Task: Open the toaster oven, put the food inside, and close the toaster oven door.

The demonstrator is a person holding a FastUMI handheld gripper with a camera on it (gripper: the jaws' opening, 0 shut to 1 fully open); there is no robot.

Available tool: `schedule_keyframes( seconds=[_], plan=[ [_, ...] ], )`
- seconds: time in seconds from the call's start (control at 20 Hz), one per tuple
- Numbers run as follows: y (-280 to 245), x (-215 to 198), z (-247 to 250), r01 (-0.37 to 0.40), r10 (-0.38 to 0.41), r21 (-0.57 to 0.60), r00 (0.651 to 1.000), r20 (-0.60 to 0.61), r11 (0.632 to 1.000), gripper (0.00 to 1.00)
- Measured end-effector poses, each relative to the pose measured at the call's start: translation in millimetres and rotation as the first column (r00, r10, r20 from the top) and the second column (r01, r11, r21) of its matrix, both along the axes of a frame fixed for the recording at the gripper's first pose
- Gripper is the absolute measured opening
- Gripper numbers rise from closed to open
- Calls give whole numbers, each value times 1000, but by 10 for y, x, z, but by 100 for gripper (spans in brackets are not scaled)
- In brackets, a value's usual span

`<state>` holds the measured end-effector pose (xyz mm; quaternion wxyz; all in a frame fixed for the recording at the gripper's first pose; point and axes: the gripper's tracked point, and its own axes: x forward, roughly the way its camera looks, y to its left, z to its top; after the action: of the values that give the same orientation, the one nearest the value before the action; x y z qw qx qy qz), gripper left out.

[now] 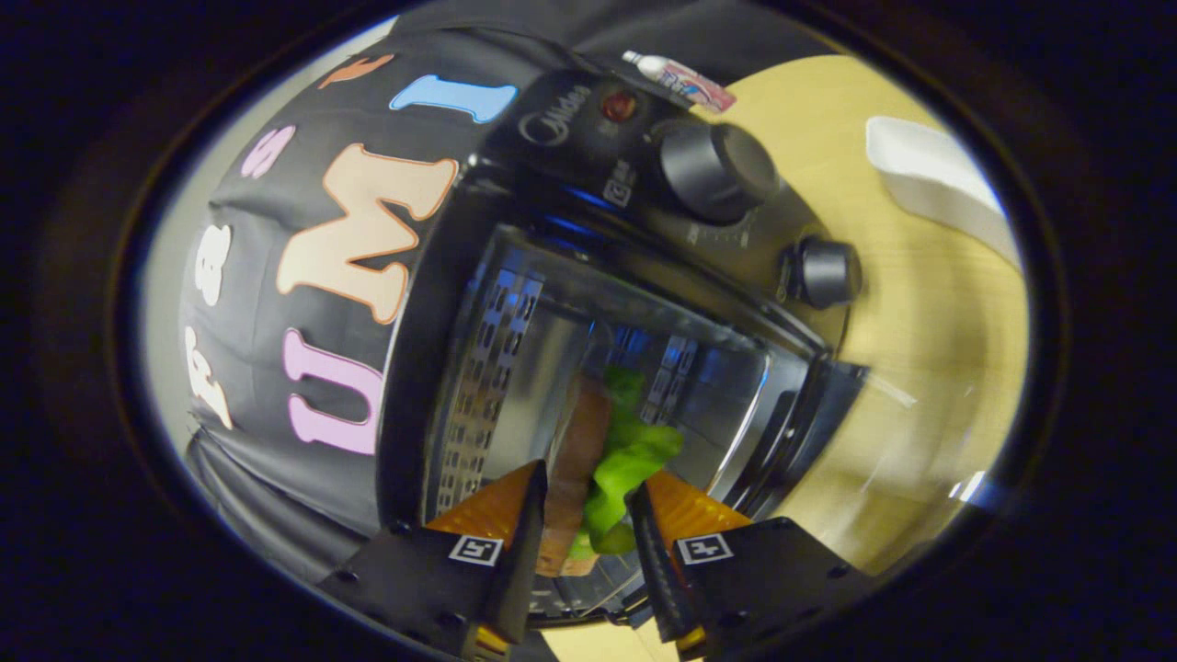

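Observation:
The black toaster oven (588, 138) stands with its door (832, 405) swung open, and its shiny metal cavity (515, 368) faces me. My whole view is rolled sideways. A sandwich (588, 460) of brown bread with green lettuce sits between my two orange fingers. The bread lies against one finger (497, 506) and the lettuce against the other. My gripper (588, 483) is shut on it. The sandwich's far end reaches into the mouth of the cavity, past the door frame.
Two black knobs (717, 170) (823, 271) stick out of the oven's control panel beside the cavity. A small tube (680, 81) lies by the oven. The oven rests on a pale wooden table (947, 303), where a white object (938, 175) sits farther off.

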<state>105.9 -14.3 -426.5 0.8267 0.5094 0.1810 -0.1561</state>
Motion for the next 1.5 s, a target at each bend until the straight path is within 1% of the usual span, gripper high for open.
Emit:
schedule_keyframes(
  seconds=[0.2, 0.3, 0.55, 0.6, 0.7, 0.8, 0.95, 1.05, 1.15, 1.3, 1.35, 1.4, 1.5],
  plan=[
    [-94, -90, 29, 50, -52, -70, 998, -27, 996, 61],
    [-172, -103, 21, 77, -84, -128, 995, -50, 989, 66],
    [-218, -324, 80, 106, -123, -190, 990, -76, 976, 78],
    [-290, -353, 35, 115, -138, -210, 986, -95, 971, 82],
    [-226, -409, 62, 118, -133, -188, 988, -73, 975, 91],
    [-172, -448, 107, 99, -113, -189, 992, -60, 977, 99],
    [-148, -538, 203, 58, -68, -236, 997, -35, 970, 99],
    [-131, -643, 283, 17, -27, -290, 999, -31, 957, 99],
    [-156, -777, 310, -32, 11, -368, 998, -60, 929, 99],
    [-144, -982, 445, -106, 70, -481, 993, -94, 870, 99],
    [-149, -1056, 469, -138, 92, -523, 989, -114, 841, 99],
    [-163, -1151, 481, -174, 110, -570, 983, -145, 803, 99],
    [-241, -1365, 468, -226, 105, -660, 970, -218, 717, 100]
  ],
)
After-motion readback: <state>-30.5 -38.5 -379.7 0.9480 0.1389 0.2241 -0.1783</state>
